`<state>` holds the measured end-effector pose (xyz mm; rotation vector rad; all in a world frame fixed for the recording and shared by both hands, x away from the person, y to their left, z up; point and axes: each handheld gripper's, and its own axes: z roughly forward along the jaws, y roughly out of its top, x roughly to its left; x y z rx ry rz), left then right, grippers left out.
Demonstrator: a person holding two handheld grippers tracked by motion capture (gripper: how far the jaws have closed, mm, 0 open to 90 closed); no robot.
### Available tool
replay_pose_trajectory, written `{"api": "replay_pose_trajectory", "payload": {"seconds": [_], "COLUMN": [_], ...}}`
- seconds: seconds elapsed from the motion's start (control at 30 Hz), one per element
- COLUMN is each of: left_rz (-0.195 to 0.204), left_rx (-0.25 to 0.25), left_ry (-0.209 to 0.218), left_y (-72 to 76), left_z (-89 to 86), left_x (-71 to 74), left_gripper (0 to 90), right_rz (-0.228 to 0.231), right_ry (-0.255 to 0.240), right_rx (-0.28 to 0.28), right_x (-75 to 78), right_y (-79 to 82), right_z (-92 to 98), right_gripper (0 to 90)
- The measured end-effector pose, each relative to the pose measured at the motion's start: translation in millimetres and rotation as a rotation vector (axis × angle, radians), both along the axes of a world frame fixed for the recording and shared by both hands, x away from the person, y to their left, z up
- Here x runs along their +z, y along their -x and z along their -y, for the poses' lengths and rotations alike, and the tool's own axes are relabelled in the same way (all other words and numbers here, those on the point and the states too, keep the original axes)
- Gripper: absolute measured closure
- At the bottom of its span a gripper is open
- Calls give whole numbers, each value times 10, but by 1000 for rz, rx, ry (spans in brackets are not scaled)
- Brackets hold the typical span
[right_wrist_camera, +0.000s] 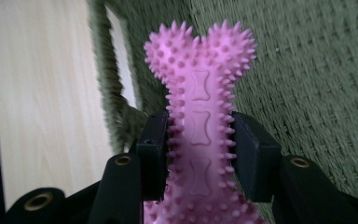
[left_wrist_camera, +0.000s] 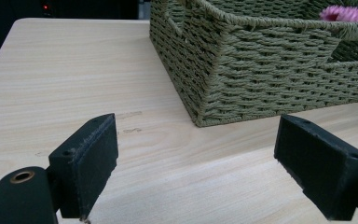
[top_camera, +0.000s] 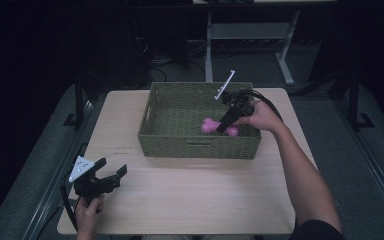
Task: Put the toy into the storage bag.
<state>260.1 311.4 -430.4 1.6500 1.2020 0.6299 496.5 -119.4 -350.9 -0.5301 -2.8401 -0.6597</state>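
Dim room, pale wooden worktop (top_camera: pixel 180 195) with a green woven basket (top_camera: pixel 180 145) at the back. The right gripper (right_wrist_camera: pixel 199 140) has its jaws pinching a pink spiky bone toy (right_wrist_camera: pixel 199 112) at the waist, down inside the basket. I'd lower it flat onto the floor before letting go. The left gripper (top_camera: pixel 111 176) sits off near the front corner, jaws spread, nothing in them. The toy's lower end is cut off, and the basket's near wall hides how close it is to the bottom.

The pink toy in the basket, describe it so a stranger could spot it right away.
On the wooden table stands a woven green basket. Inside it, toward its right side, the right claw is shut on the pink toy. It is bone-shaped, covered in small spikes, and the one bright pink thing there.
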Motion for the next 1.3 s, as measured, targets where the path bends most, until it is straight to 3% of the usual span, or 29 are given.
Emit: {"api": "replay_pose_trajectory", "payload": {"seconds": [0.13,0.33,0.5,0.53,0.63,0.97,1.3], "left_rz": [0,-1,0,0,0,-5,3], "left_rx": [1,0,0,-2,-2,-8,-11], "left_ry": [6,4,7,5,4,-1,2], "left_y": [-1,-5,-3,-3,0,5,23], "left_z": [-4,-4,-6,-7,-6,12,27], "left_x": [-1,0,0,0,1,-3,7], "left_gripper": [130,130,130,130,130,130,130], "right_rz": [-10,-19,-32,-40,-48,-31,33], "right_ry": [9,66,77,66,14,2,-25], "right_rx": [-13,1,-10,-19,-45,-66,-88], "right_x": [-103,-255,-334,-336,-311,-257,-96], "right_y": [-40,-65,-89,-94,-105,-11,167], "right_z": [-18,-115,-150,-146,-112,-53,13], "right_gripper": [579,577,544,504,512,489,472]}}
